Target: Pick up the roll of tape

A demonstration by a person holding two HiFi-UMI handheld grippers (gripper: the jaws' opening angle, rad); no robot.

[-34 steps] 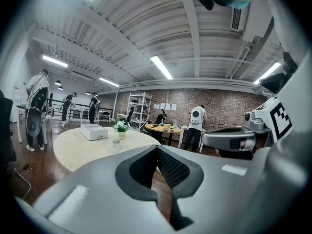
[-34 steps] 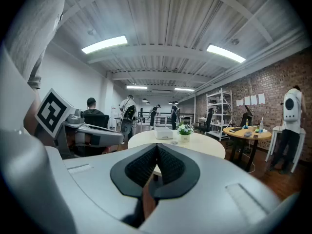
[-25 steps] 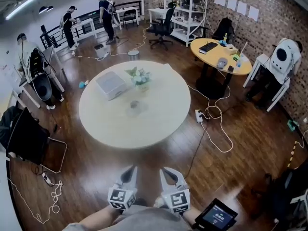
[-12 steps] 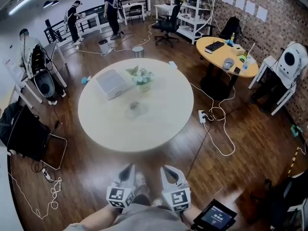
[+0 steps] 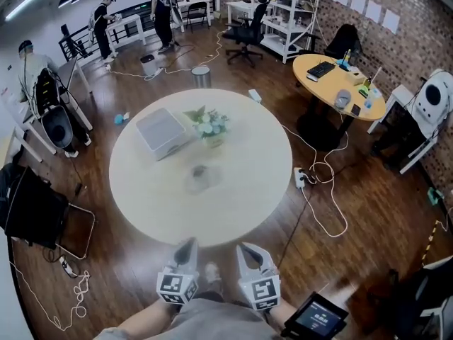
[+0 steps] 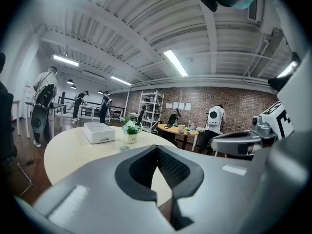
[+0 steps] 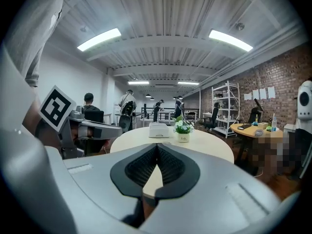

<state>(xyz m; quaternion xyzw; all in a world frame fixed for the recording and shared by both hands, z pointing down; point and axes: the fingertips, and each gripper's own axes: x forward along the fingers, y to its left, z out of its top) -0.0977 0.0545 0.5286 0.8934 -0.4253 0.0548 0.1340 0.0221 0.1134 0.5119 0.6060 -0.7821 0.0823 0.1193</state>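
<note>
The roll of tape (image 5: 200, 180) looks like a small clear ring lying near the middle of the round white table (image 5: 241, 190); in the left gripper view the roll (image 6: 125, 148) is a tiny shape far ahead. My left gripper (image 5: 187, 249) and right gripper (image 5: 246, 252) hang side by side over the wooden floor, short of the table's near edge. Both point at the table. The left gripper (image 6: 157, 147) has its jaws pressed together with nothing between them. So does the right gripper (image 7: 157, 145).
On the table stand a white box (image 5: 162, 131) and a small flower pot (image 5: 209, 125). A power strip and cables (image 5: 311, 183) lie on the floor to the right. A black chair (image 5: 35, 211) is at left, a yellow table (image 5: 338, 83) at right, people at the back.
The table has come closer in the head view. Both grippers have moved forward toward it, side by side, and stay shut.
</note>
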